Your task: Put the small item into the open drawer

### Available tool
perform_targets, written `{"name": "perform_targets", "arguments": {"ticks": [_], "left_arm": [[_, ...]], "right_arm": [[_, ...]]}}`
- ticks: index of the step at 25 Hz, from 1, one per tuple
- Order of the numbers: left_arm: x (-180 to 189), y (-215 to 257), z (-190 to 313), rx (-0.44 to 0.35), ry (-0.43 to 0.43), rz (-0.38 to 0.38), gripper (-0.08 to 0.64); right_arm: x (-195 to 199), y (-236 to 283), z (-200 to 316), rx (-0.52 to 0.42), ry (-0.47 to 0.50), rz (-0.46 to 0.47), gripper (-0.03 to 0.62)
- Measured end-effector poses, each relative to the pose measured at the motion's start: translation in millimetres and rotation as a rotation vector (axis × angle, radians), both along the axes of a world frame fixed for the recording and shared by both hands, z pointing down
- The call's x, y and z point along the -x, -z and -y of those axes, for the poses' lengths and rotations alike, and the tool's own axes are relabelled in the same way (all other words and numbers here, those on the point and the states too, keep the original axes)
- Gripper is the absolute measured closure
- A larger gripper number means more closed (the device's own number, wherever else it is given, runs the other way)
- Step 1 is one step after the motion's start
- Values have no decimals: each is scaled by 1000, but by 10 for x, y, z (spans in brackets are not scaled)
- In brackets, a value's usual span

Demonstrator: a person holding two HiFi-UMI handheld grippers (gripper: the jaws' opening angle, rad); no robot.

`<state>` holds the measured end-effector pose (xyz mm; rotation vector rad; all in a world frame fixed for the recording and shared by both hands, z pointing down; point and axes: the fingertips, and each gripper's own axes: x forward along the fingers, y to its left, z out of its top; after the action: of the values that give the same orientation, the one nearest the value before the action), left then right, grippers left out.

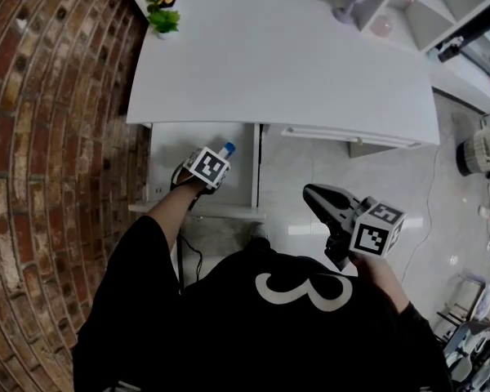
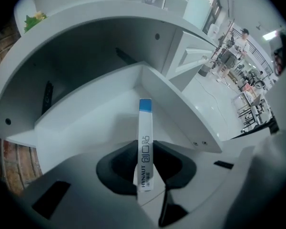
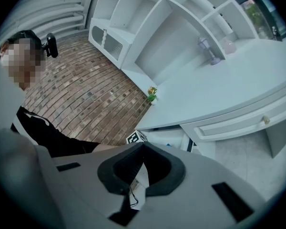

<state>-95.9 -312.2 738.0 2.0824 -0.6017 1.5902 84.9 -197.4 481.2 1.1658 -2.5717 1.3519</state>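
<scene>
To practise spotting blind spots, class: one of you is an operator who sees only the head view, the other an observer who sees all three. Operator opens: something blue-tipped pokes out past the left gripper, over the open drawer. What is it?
Observer: The left gripper view shows the left gripper shut on a thin white box with a blue end.
Operator: Is anything already in the drawer?
Observer: Nothing shows on the part of the drawer floor that the left gripper view covers, ahead of the box.
Operator: And the right gripper's jaws?
Observer: In the right gripper view, the right gripper has its jaws together with nothing between them.
</scene>
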Motion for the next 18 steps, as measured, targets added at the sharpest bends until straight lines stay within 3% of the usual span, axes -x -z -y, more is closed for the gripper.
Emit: {"name": "perform_targets", "arguments": {"ticks": [9, 14, 18], "left_arm": [[-57, -17, -11, -15, -21, -9, 465], [-24, 15, 36, -43, -44, -16, 375], [-86, 114, -265, 117, -17, -102, 302]], "right_arm": [[-46, 23, 47, 2, -8, 11, 581], [-7, 35, 78, -5, -8, 21, 581], [63, 66, 88, -17, 20, 17, 581]]}}
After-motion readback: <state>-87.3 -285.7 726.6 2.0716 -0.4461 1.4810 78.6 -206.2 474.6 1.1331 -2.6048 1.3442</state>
